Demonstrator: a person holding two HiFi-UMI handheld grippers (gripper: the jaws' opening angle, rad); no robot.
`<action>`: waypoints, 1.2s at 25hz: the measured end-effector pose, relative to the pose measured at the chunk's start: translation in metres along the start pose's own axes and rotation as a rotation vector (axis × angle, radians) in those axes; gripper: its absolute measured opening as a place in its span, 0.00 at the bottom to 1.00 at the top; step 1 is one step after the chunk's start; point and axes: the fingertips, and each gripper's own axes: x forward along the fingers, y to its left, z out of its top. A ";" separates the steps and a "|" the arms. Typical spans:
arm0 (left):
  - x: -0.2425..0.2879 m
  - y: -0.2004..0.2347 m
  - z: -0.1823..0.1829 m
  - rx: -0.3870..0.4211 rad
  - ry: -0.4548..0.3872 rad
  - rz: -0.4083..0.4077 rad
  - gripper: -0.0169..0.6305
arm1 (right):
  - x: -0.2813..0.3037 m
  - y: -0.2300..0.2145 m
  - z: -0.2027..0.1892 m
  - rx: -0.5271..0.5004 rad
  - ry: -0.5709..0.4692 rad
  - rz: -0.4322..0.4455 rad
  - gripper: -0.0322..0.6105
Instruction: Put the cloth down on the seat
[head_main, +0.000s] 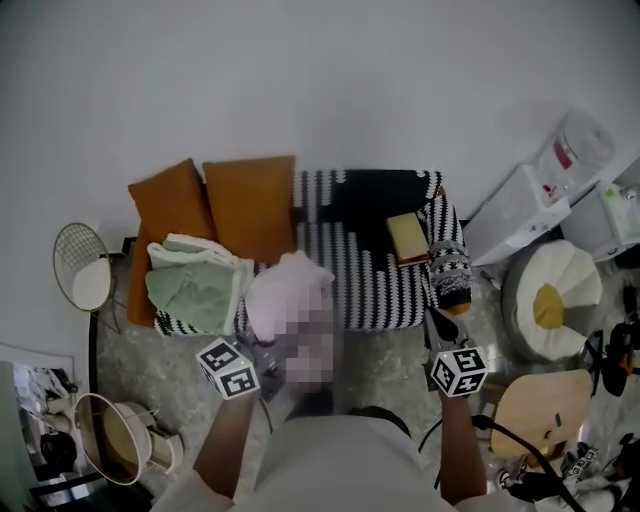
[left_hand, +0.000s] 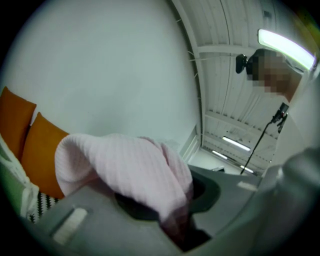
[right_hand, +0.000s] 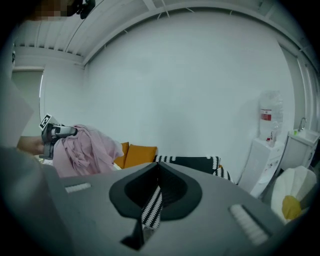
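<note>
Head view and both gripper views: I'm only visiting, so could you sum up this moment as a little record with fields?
Cloth: pink cloth, bunched, not yet laid down
Left gripper: jaws pinched on the pink cloth
Right gripper: jaws together, apparently holding nothing
Seat: black-and-white striped cover, bare in the middle
Already on the seat: two orange cushions at the back, green and white cloths at the left end

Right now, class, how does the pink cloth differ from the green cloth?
The pink cloth is held up, clamped in the left gripper; the green cloth lies on the seat, ungripped. The pink cloth is crumpled, the green cloth flatter. Both are soft fabric.
</note>
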 end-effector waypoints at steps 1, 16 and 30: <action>-0.001 0.005 0.002 -0.002 0.002 -0.009 0.17 | 0.005 0.003 0.000 0.001 0.003 -0.009 0.05; -0.001 0.043 0.040 0.023 0.025 -0.101 0.17 | 0.046 0.038 0.029 0.005 -0.028 -0.058 0.05; -0.006 0.048 0.049 0.013 0.002 -0.079 0.17 | 0.062 0.051 0.039 -0.007 -0.036 -0.016 0.05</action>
